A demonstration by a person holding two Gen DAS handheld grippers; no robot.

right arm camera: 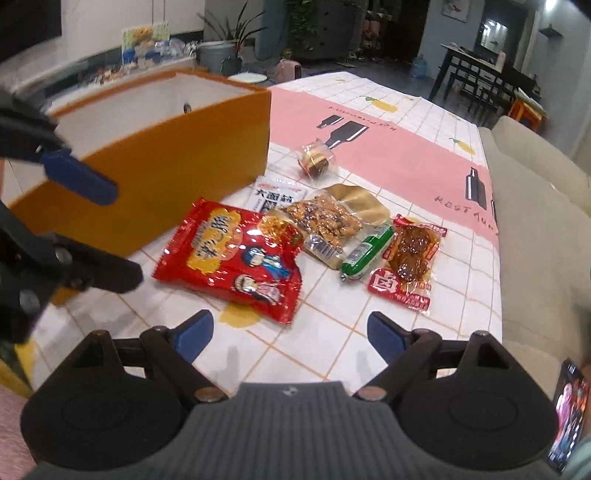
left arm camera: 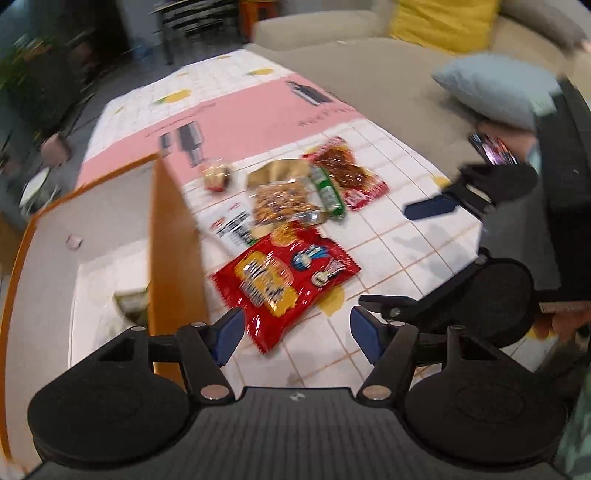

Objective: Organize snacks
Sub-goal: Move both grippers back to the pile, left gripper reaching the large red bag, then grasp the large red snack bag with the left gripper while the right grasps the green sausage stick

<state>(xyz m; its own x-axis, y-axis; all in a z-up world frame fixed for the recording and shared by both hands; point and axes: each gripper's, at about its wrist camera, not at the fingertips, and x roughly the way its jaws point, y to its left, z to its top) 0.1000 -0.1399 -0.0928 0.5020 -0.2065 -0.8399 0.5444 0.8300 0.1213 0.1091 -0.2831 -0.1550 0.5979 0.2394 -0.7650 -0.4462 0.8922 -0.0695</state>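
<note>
your worktop wears a white grid cloth with a pink band across it, and a beige sofa runs along its right edge with a yellow cushion and a pale blue pillow on it. dark dining chairs and plants stand farther back in the room. bare cloth lies between both grippers and the snacks.

the orange box stands open at the left, white inside; the left view shows a small greenish packet in it, too blurred to name.

beside the box lie the red chip bag, a clear nut pack, a green sausage, a red meat packet and a small wrapped cake set apart.

your left gripper and right gripper both hang with fingers spread, holding nothing.
</note>
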